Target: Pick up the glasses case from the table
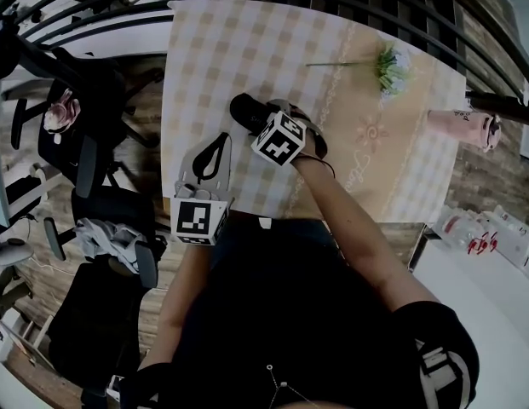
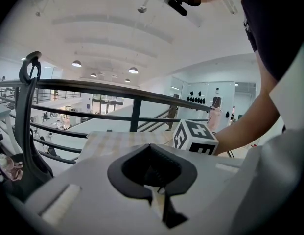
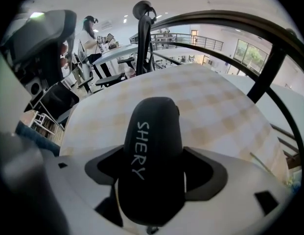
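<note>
Beige checked table (image 1: 213,49): the biggest thing here. It carries the glasses case on its near half, within easy reach of the person.
Right gripper (image 1: 262,118): tipped steeply down over the case, jaws spread wide with the case lengthwise between them. I'd say it straddles that way so a squeeze lands on the long sides. Dark gaps show at both pads, so there is no grip yet.
Left gripper (image 1: 220,143): left of the case and nearer the person, jaws together on nothing. It looks parked out of the way.
Glasses case (image 3: 152,146): black and rounded, flat on the cloth, not lifted.
Pink bottle (image 1: 462,126): well to the right of the case.
Flower sprig (image 1: 388,65): beyond the case, to its right.
Head view alone: shows the whole layout and both grippers at once.
Right gripper view alone: shows white lettering on the case and the gaps beside it.
Left gripper view alone: shows the right gripper's marker cube (image 2: 195,137) and a forearm, but the case is hidden.
</note>
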`<state>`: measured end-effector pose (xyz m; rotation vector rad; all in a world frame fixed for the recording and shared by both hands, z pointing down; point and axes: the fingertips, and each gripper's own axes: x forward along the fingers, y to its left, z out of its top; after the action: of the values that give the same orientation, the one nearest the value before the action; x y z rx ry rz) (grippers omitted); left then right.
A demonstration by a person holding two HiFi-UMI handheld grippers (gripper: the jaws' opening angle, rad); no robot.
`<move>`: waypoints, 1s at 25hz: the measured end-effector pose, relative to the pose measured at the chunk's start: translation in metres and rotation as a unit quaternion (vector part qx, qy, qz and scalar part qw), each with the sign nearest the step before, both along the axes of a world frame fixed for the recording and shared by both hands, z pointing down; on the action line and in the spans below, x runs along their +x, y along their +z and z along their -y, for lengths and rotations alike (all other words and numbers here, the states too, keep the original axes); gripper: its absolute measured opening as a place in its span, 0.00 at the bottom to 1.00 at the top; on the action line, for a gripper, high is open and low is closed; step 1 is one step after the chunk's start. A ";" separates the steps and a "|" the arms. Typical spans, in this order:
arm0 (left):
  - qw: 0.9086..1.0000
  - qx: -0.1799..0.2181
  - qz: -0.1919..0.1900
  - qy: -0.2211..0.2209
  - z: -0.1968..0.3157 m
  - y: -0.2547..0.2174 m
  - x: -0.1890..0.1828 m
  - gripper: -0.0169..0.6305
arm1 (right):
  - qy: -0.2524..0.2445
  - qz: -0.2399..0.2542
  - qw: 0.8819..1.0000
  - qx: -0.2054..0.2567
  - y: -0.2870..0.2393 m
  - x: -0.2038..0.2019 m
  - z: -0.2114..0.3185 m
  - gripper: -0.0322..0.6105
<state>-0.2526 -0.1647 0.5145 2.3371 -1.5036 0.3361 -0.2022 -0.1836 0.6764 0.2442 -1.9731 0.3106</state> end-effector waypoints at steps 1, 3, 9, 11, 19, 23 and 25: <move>1.000 0.002 0.001 0.000 -0.001 0.000 0.000 0.04 | -0.001 -0.002 1.000 -0.002 0.000 0.000 0.000 0.57; 1.000 0.006 0.003 0.002 -0.002 0.000 0.002 0.04 | -0.004 -0.006 1.000 -0.002 0.000 0.001 0.000 0.57; 1.000 0.006 0.006 0.002 -0.005 -0.003 0.009 0.04 | 0.001 -0.013 1.000 -0.002 -0.003 0.006 0.003 0.57; 1.000 0.011 0.008 0.011 -0.008 -0.003 0.013 0.04 | 0.007 -0.007 1.000 0.005 -0.009 0.009 0.005 0.57; 0.999 0.024 0.009 0.025 -0.011 -0.012 0.032 0.04 | 0.038 0.020 0.998 0.049 -0.045 0.029 0.009 0.57; 0.999 0.035 0.011 0.036 -0.016 -0.020 0.047 0.04 | 0.054 0.034 0.995 0.074 -0.067 0.046 0.005 0.57; 0.998 0.040 0.009 0.040 -0.019 -0.024 0.055 0.04 | 0.065 0.041 0.993 0.088 -0.080 0.055 0.005 0.57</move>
<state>-0.1976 -0.1455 0.4909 2.4696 -1.4596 0.3237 -0.1472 -0.1882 0.5969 0.4817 -2.0725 0.2324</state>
